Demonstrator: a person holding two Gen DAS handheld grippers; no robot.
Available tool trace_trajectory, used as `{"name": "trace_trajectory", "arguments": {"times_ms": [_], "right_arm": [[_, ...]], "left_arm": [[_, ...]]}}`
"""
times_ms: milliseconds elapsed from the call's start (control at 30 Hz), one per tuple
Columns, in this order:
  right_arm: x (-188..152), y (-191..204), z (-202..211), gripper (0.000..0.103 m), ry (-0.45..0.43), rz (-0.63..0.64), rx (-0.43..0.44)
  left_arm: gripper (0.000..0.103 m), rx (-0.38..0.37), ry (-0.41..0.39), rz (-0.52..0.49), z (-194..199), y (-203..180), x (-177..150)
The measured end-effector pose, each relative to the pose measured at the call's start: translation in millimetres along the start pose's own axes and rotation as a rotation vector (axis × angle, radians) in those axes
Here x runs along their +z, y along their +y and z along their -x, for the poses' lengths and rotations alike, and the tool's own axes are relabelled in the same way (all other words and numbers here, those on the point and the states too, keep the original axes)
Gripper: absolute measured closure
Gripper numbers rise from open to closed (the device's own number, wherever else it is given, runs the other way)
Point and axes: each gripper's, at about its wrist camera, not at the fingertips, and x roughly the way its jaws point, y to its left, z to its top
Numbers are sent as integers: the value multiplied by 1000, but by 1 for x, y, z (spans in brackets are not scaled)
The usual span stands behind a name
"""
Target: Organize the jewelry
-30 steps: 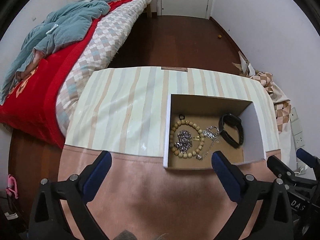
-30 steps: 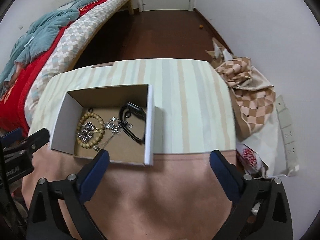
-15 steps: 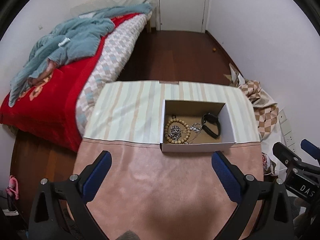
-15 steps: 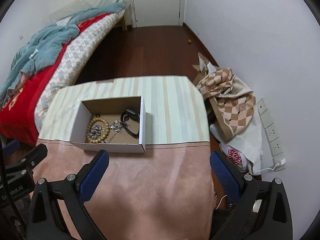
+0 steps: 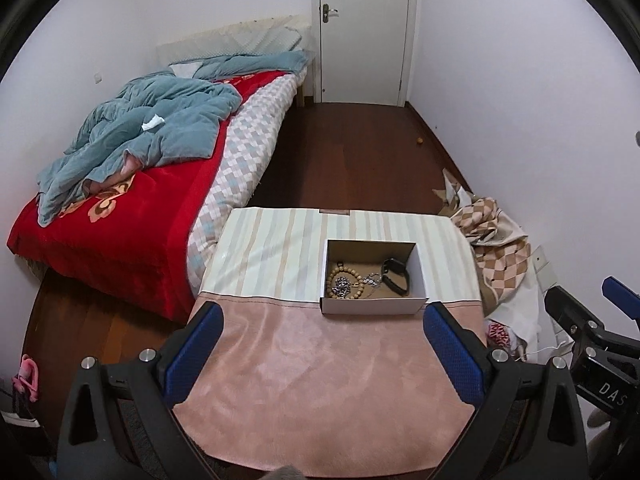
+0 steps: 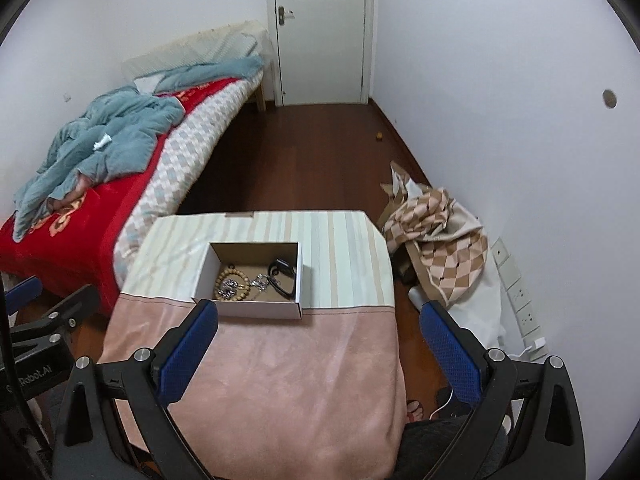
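Note:
A small open cardboard box (image 5: 374, 306) stands on the cloth-covered table (image 5: 320, 380); it also shows in the right wrist view (image 6: 260, 310). Inside lie a wooden bead bracelet (image 5: 345, 282), a silver chain (image 5: 374, 280) and a black band (image 5: 395, 276). The bracelet (image 6: 232, 286) and black band (image 6: 284, 276) also show in the right wrist view. My left gripper (image 5: 322, 354) is open and empty, well back from the box and above the table. My right gripper (image 6: 316, 354) is open and empty, likewise back from the box.
A bed (image 5: 120, 208) with a red cover and a teal blanket stands to the left. A checkered cloth pile (image 6: 440, 240) lies on the floor by the right wall. A white door (image 5: 362, 32) is at the far end. Wall sockets (image 6: 520, 300) sit low on the right.
Both grippers have pulled back and up from the box, so it looks smaller and farther. More of the room, bed and door is in view. Both stayed open and empty.

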Motion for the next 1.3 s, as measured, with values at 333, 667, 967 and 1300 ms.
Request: {"name": "trace_trajectory", "arguments": {"times_ms": [333, 667, 967, 1300], "right_arm": [[2, 1, 56, 1, -48, 11, -8], [-1, -2, 61, 1, -17, 11, -3], [20, -6, 33, 0, -10, 1, -36], [33, -1, -16, 0, 42, 7, -60]], "left_arm": [[1, -7, -1, 8, 34, -1, -2], [1, -6, 26, 7, 34, -5, -6], [1, 24, 64, 21, -1, -6, 7], [1, 51, 124, 21, -40, -6, 15]]}}
